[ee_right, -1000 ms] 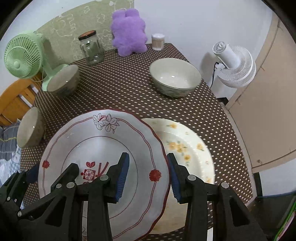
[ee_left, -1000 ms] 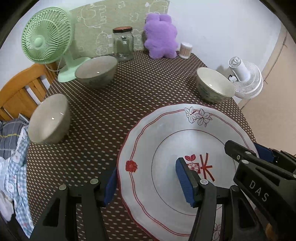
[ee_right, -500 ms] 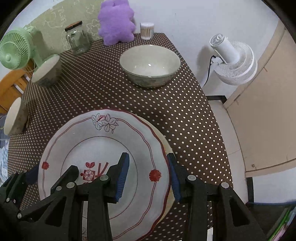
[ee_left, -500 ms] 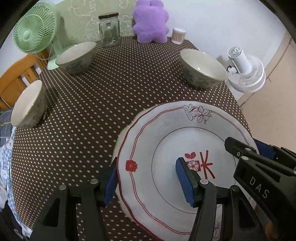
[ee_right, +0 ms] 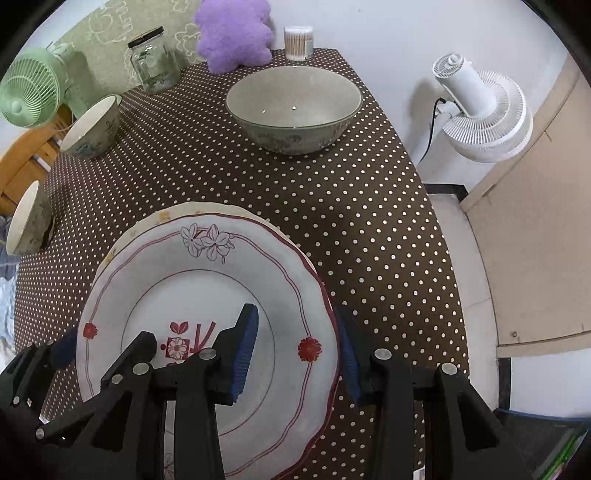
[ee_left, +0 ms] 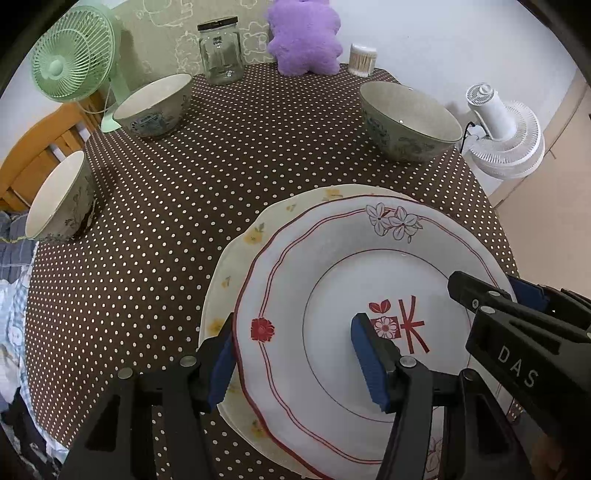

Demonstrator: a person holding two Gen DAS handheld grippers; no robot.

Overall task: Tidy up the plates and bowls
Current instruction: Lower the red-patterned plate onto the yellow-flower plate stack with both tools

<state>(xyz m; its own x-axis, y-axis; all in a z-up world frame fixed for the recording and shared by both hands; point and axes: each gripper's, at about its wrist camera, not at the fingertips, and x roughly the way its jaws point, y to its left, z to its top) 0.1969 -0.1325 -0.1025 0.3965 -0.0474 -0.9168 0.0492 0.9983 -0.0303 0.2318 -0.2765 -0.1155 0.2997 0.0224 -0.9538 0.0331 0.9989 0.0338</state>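
Both grippers hold a white plate with a red rim line and red flower marks (ee_left: 332,280) (ee_right: 177,291). My left gripper (ee_left: 295,354) is shut on its left rim, one pad under the edge and one in the well. On the right rim, my right gripper (ee_right: 295,345) is shut the same way. Under the held plate lies a cream plate with yellow flowers (ee_left: 236,266) (ee_right: 173,216), mostly covered; whether the two touch I cannot tell. A large bowl (ee_right: 293,107) stands at the far right, and two smaller bowls (ee_left: 153,105) (ee_left: 55,197) sit at the left.
On the dotted brown tablecloth (ee_left: 184,184) at the back stand a green fan (ee_left: 74,55), a glass jar (ee_left: 221,51), a purple plush toy (ee_left: 304,35) and a toothpick pot (ee_left: 362,59). A white fan (ee_right: 480,110) stands beyond the table's right edge, a wooden chair (ee_left: 33,147) to the left.
Both grippers carried the red-rimmed plate sideways and down, from beside the yellow-flowered plate to over it. The yellow-flowered plate is now almost covered. The jaws kept their grip.
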